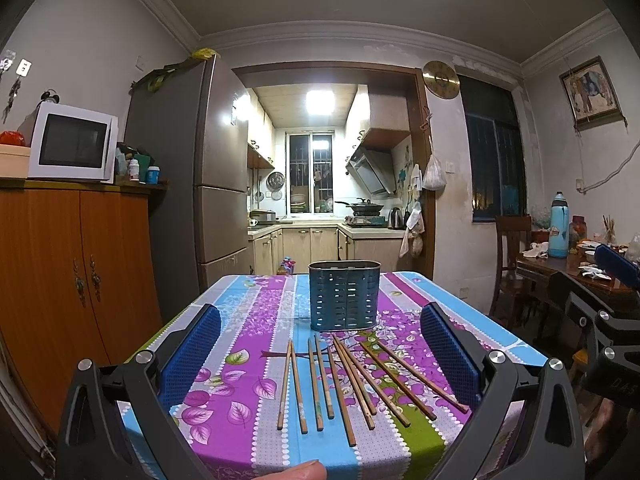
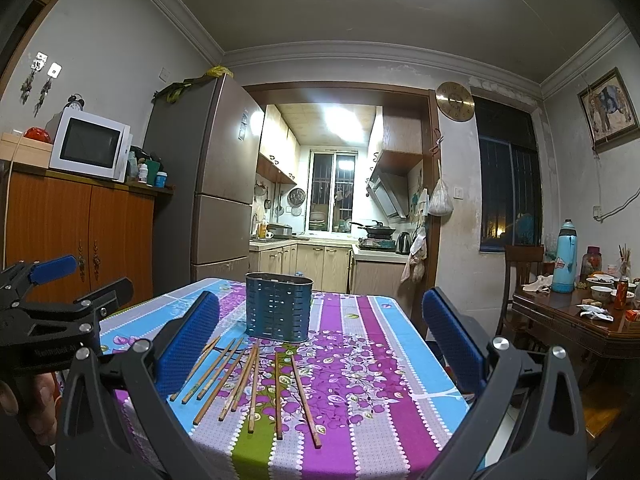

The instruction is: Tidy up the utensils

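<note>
Two grippers were in view, both with jaws spread wide and nothing between them. The left gripper (image 1: 320, 360) hovered over the near edge of the counter (image 1: 472, 312), its blue-padded fingers (image 1: 192, 352) framing the work area without touching any item. The right gripper (image 2: 320, 352) was held likewise, jaws fully apart, clear of the cloth and of every utensil; it also showed at the right border of the left wrist view, where its state could not be judged.

Between the left jaws lay the chopsticks (image 1: 344, 384), about ten wooden sticks flat on the counter, fanned with their far tips converging toward the holder and their near ends spread. Some crossed or touched one another near the middle of the fan. In the right wrist view the same chopsticks (image 2: 248, 384) lay toward the left finger, one or two partly hidden behind its pad.

The utensil holder (image 1: 344, 296), a blue perforated oval container, stood upright just beyond the tips of the sticks, apart from both grippers. Whether it held anything could not be told.

The counter carried a floral tablecloth (image 1: 248, 320) in purple, blue and green stripes. A thumb tip (image 1: 300, 472) showed at the lower edge of the left wrist view.
</note>
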`<state>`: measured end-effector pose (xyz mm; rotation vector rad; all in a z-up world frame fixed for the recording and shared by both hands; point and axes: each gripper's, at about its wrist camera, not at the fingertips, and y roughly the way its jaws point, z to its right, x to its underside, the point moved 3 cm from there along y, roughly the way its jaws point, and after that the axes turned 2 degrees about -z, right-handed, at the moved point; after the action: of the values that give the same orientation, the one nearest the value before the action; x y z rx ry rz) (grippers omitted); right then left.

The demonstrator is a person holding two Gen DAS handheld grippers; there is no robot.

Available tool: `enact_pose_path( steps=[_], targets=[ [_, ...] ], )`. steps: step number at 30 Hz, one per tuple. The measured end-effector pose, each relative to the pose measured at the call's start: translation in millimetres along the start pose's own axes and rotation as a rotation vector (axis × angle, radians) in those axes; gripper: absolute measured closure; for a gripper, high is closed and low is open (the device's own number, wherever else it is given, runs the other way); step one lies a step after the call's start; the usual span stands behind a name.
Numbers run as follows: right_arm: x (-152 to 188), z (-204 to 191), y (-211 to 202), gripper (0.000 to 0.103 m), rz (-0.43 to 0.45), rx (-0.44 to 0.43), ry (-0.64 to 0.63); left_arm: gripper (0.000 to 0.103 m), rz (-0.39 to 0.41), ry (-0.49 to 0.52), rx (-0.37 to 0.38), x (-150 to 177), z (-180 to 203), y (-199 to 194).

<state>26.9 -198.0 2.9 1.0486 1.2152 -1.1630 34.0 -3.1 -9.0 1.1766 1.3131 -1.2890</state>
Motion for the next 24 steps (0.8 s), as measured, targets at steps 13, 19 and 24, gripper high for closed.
enact_pose_path(
  steps=[13,19,24],
  targets=[
    [-0.5,-0.9,-0.3,0.005,-0.001,0.001,-0.001,0.003,-0.002,0.003,0.000,1.0,1.3,1.0],
    [-0.4,-1.1,-0.2,0.005,-0.002,0.001,-0.002,0.003,-0.005,0.000,0.002,1.4,1.4,2.3],
    [-0.4,-1.0,-0.1,0.005,-0.002,0.000,-0.002,0.003,-0.005,0.000,0.002,1.9,1.9,2.8]
  ],
)
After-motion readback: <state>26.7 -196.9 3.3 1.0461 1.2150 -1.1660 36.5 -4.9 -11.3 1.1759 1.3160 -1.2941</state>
